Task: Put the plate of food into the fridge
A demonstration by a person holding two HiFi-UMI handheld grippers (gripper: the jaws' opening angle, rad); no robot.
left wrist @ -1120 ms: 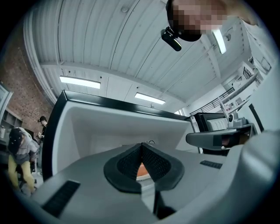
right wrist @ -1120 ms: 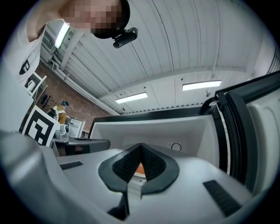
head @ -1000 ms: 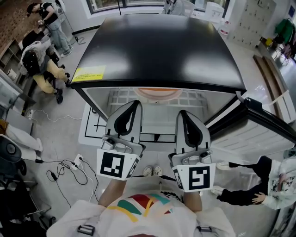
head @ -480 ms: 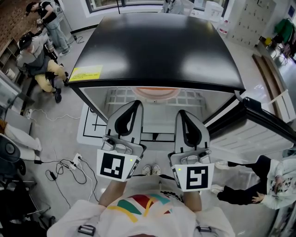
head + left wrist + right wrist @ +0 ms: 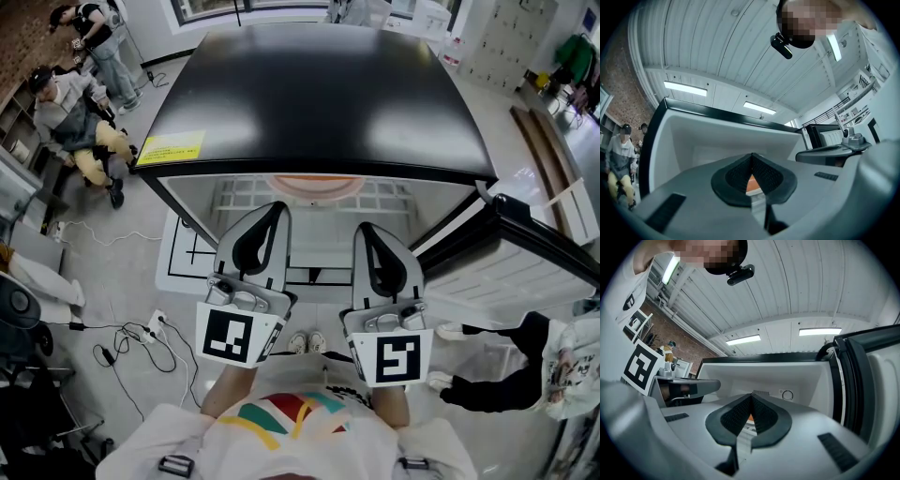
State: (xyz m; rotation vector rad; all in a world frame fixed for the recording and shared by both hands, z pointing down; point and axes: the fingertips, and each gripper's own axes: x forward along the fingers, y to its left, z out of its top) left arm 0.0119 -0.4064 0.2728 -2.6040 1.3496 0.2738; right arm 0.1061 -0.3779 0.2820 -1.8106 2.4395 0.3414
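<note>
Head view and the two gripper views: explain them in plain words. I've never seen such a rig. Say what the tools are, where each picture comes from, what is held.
There is no robot here. A person stands before an open fridge and holds a tool in each hand: the left gripper and the right gripper. The marked cubes are part of them. The head view looks down from a camera on the person's head. The other two pictures come from cameras riding on the grippers, looking along their jaws into the fridge. Both grippers have their jaws together and hold nothing. A plate rests on the wire shelf inside; only its orange edge shows. The door stands open at the right.
</note>
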